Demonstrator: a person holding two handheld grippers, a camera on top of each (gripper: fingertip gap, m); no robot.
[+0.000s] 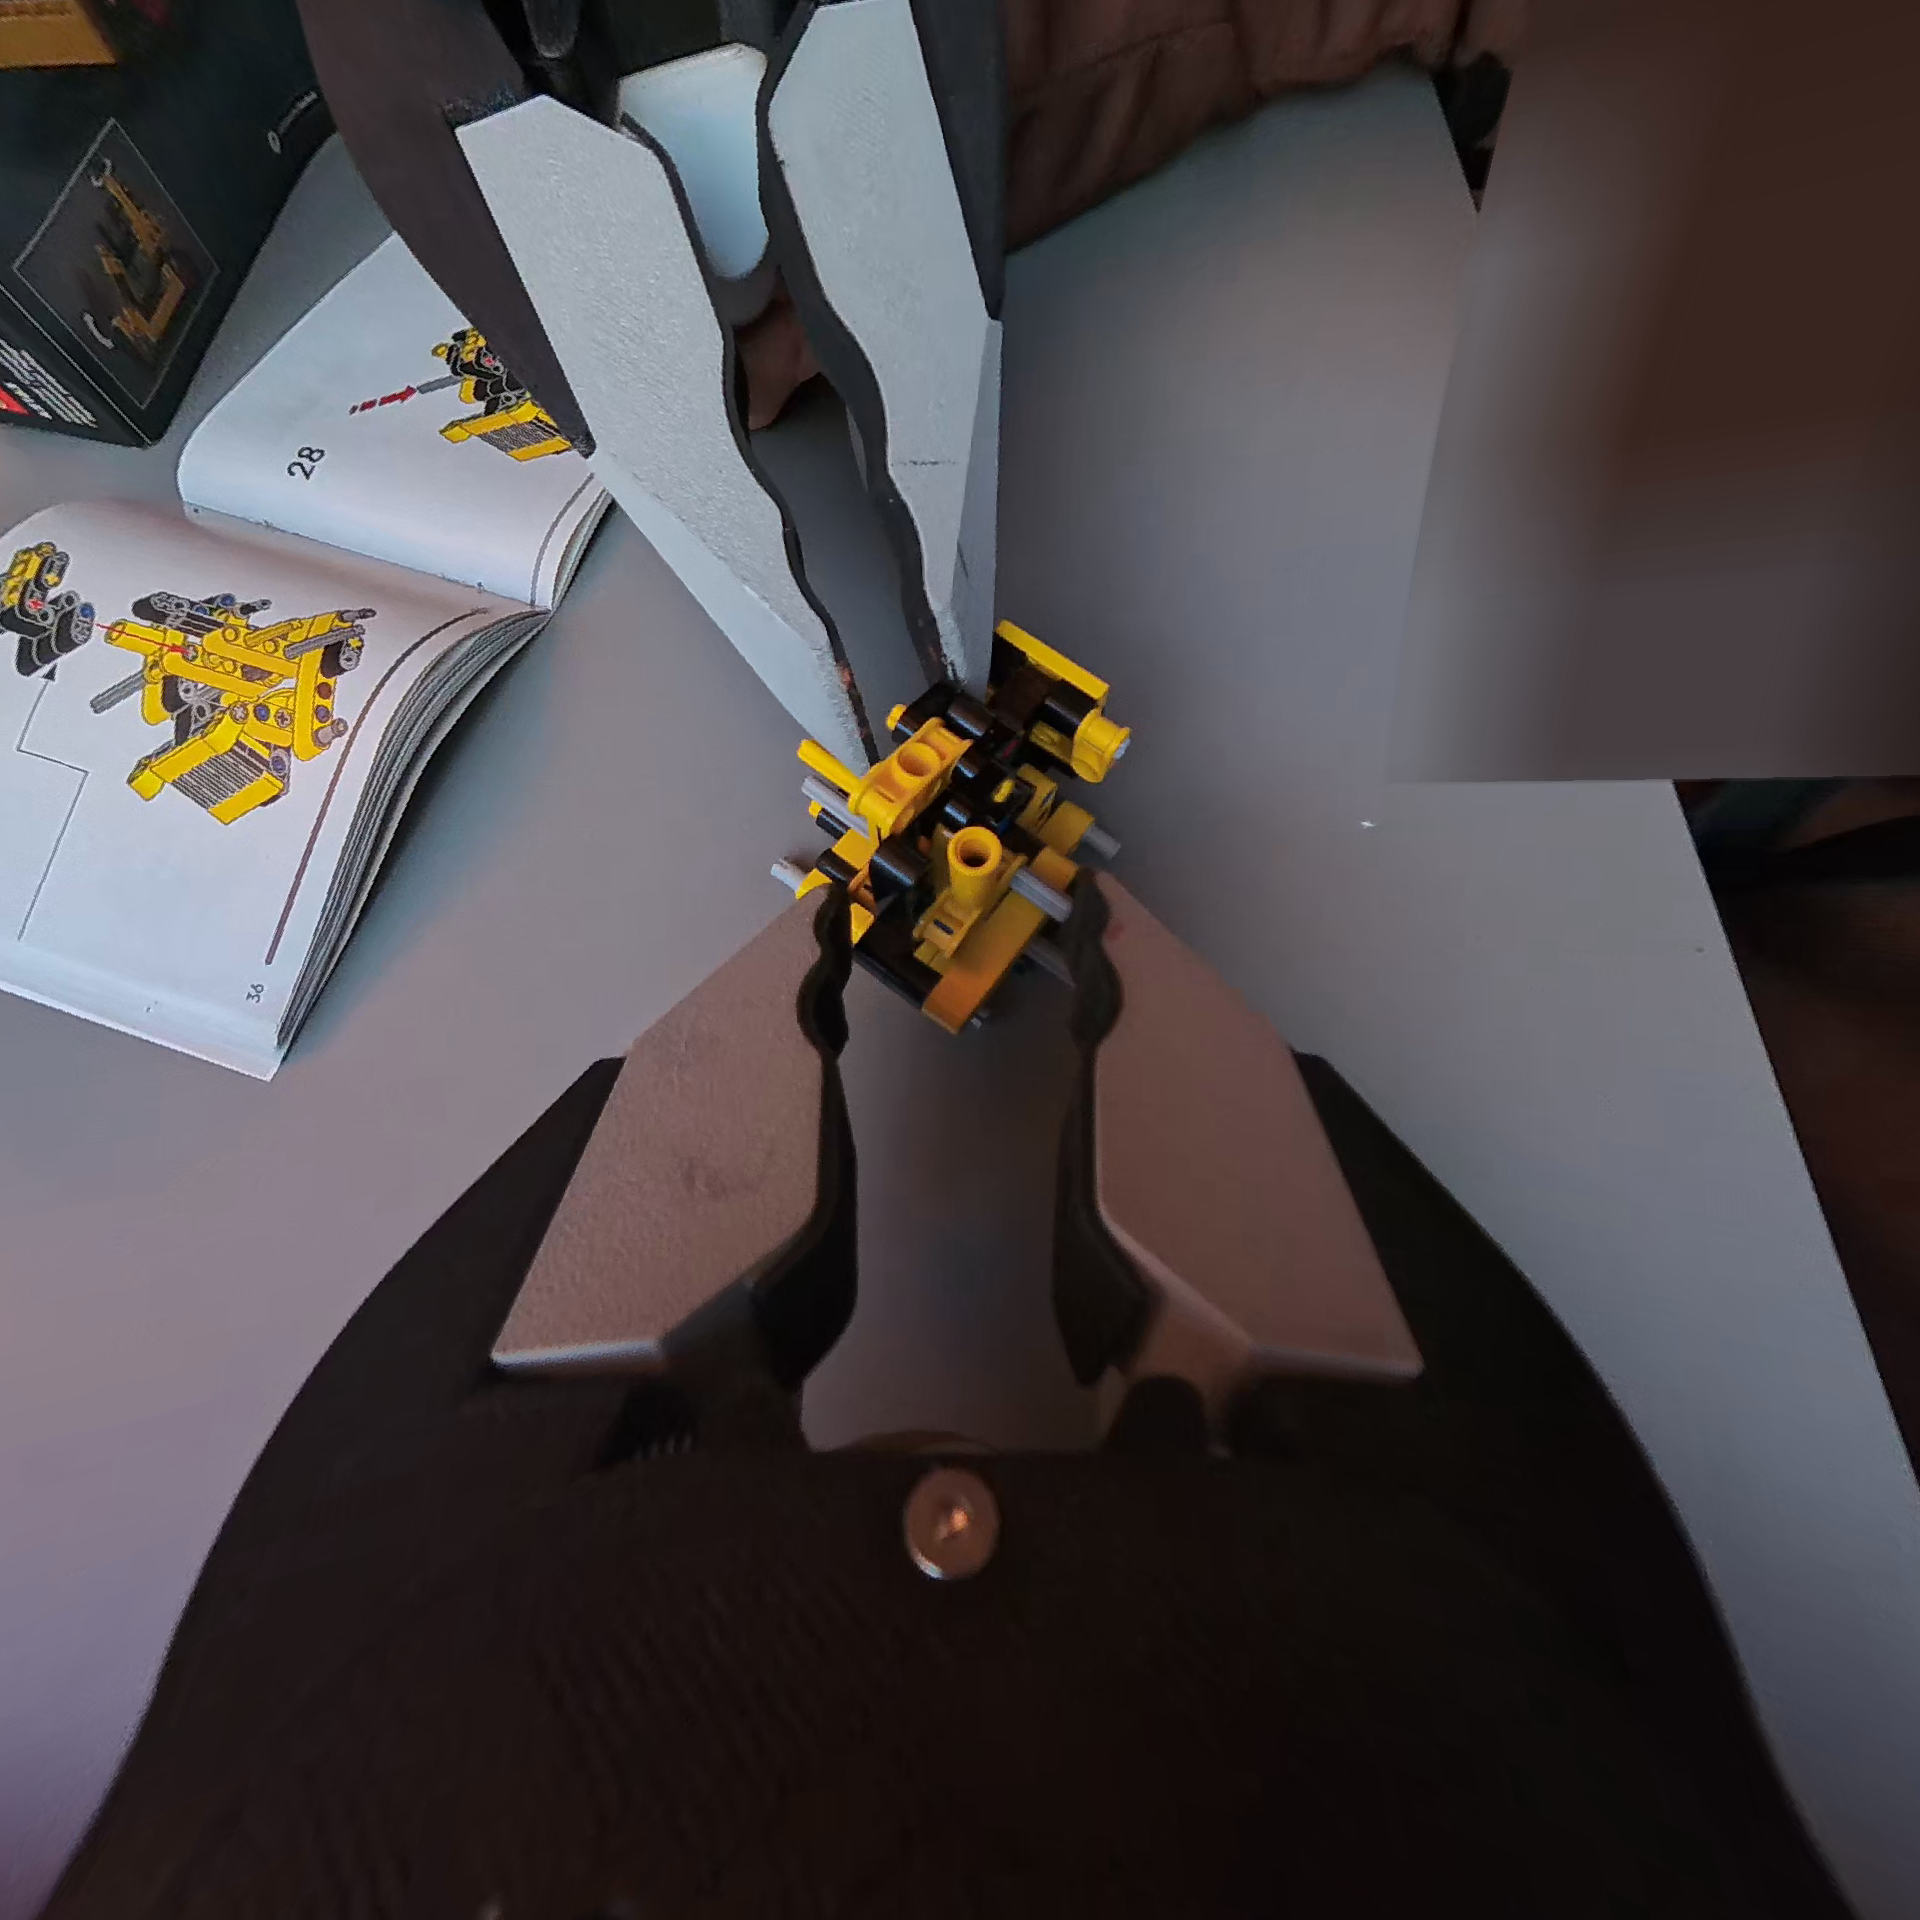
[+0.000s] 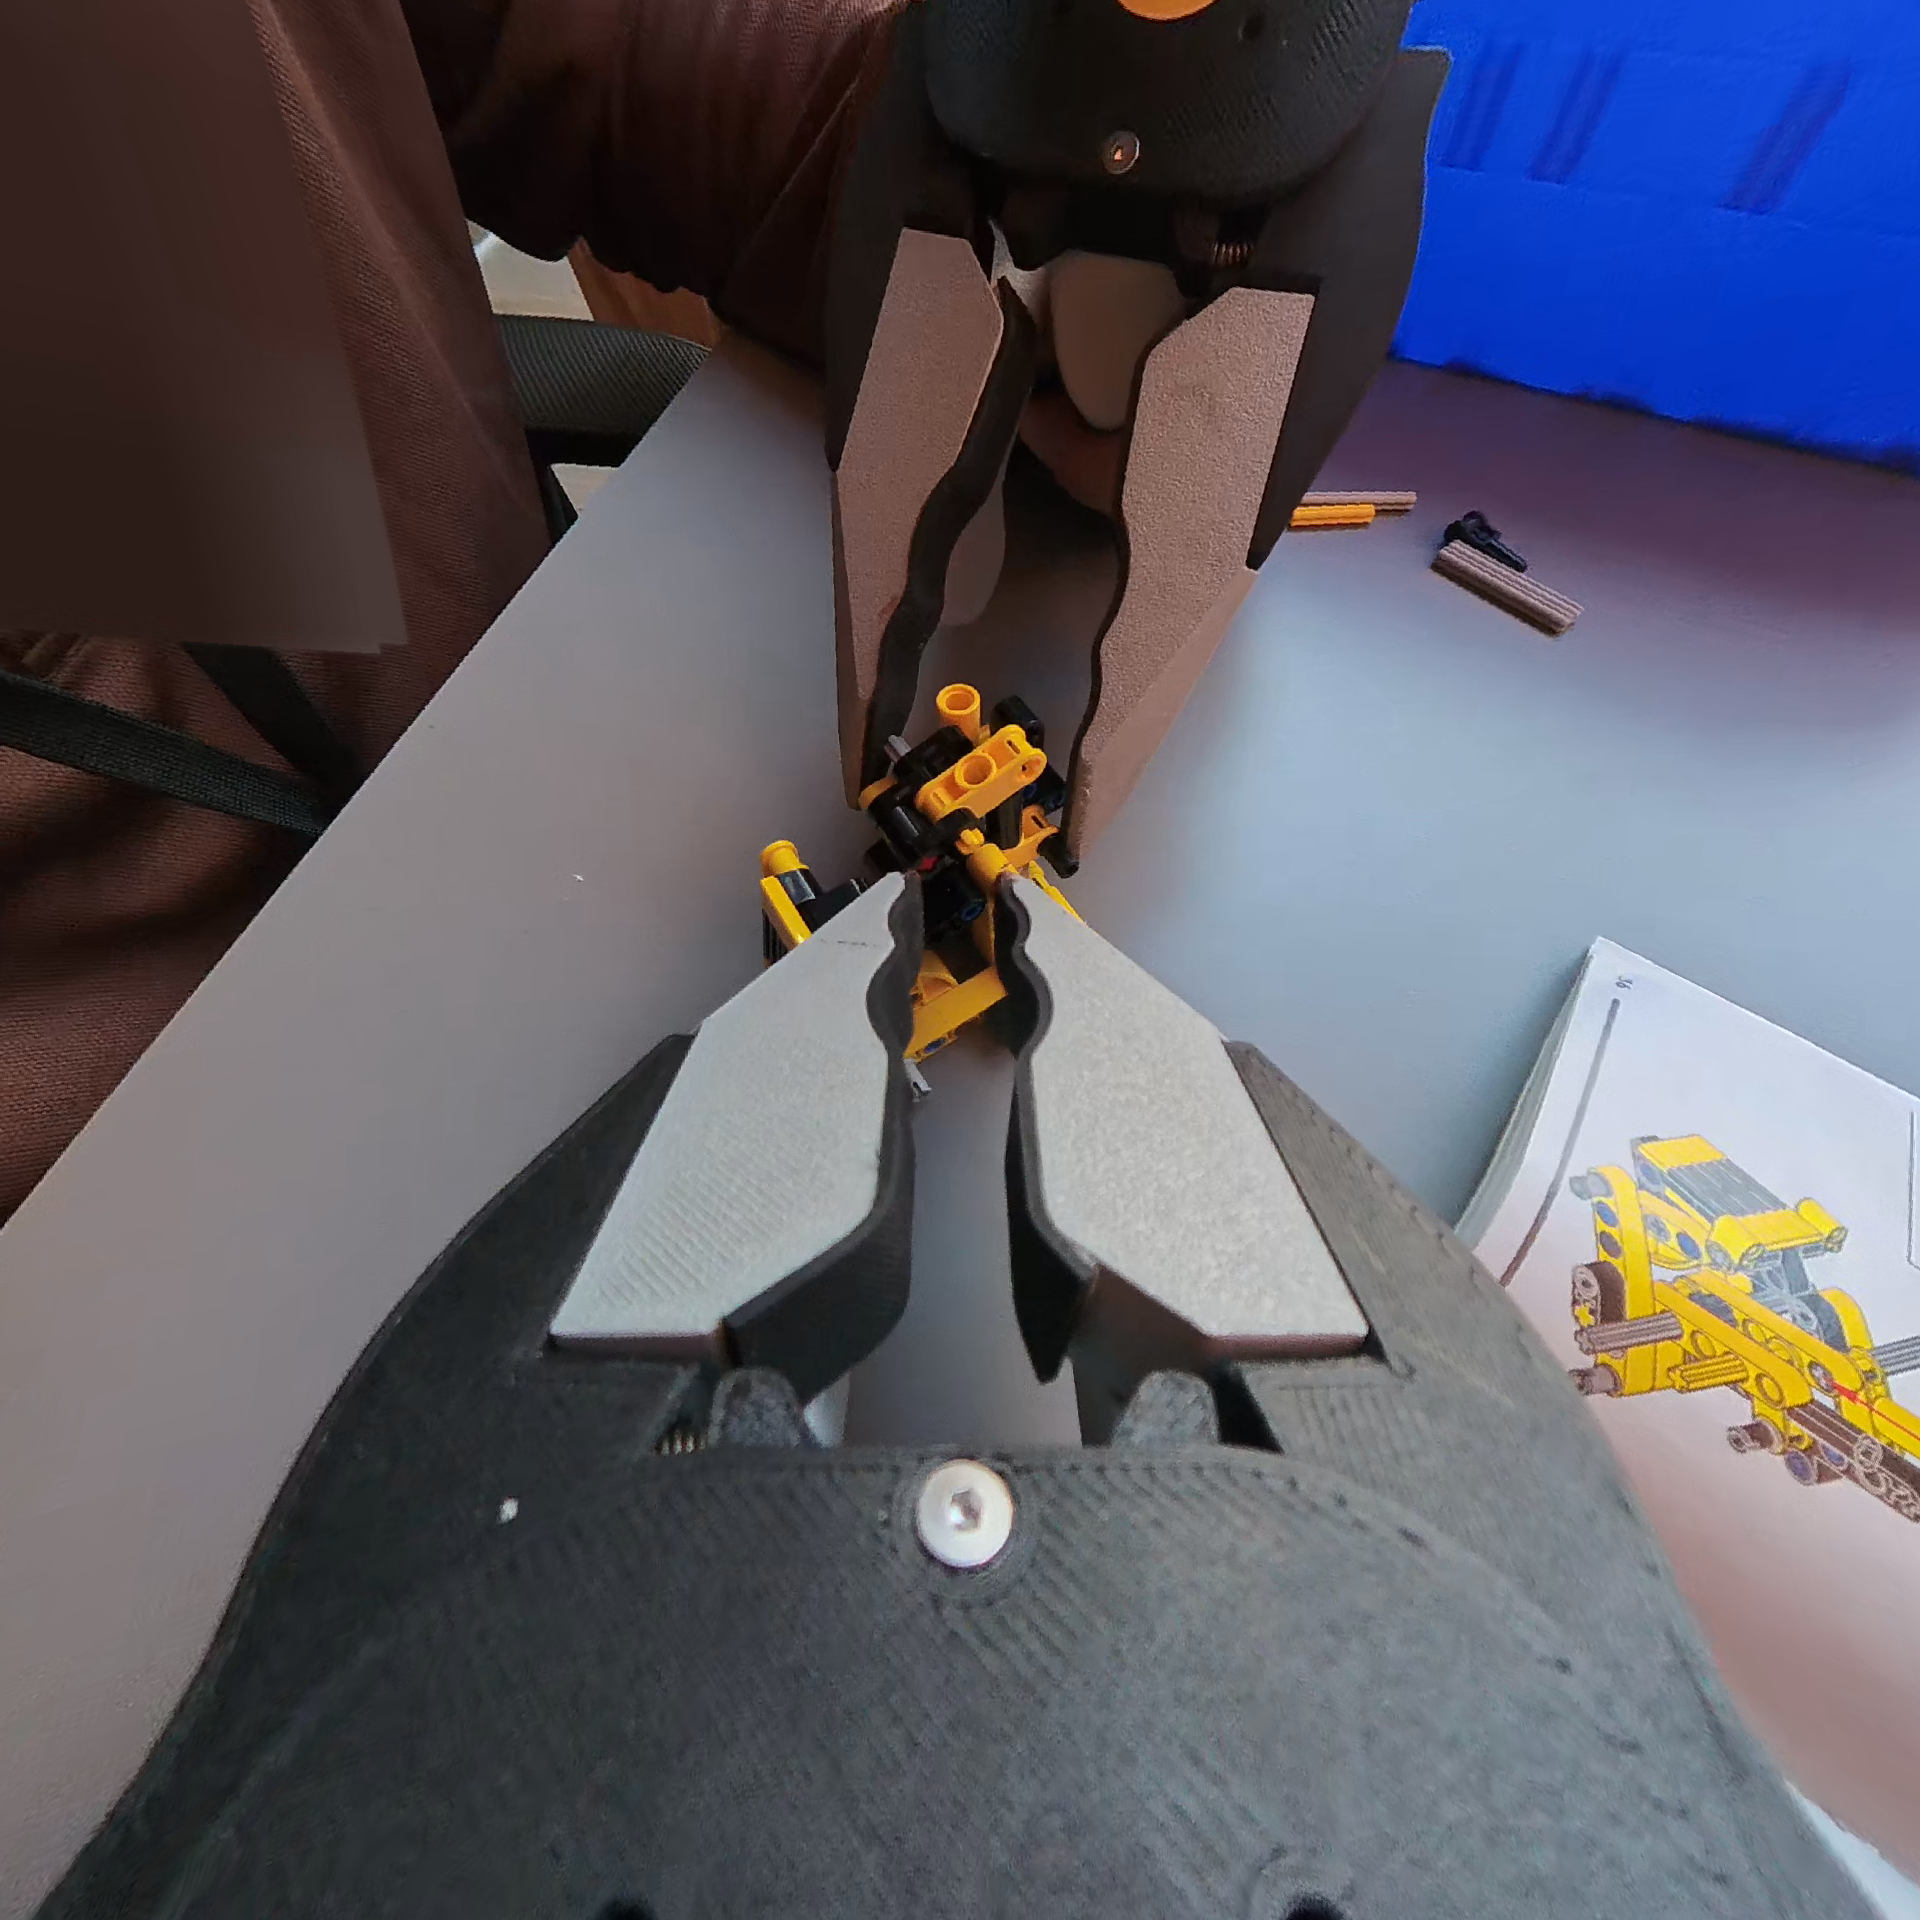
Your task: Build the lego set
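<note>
While both grippers meet at 1 spot near the table (image 1: 1455, 1039) edge, the yellow and black lego model (image 1: 966, 831) sits on the grey surface between them. The left gripper (image 1: 956, 914) has its 2 fingers spread around the model's near end, their tips against its sides. The right gripper (image 2: 956, 894) comes from the opposite side with its fingers drawn narrow, pinching a part of the model's middle. An open instruction booklet (image 1: 208, 779) lies well apart, beside a dark box (image 1: 114, 229). Several loose pieces (image 2: 1507, 582) rest farther off, near a blue bin (image 2: 1662, 208).
</note>
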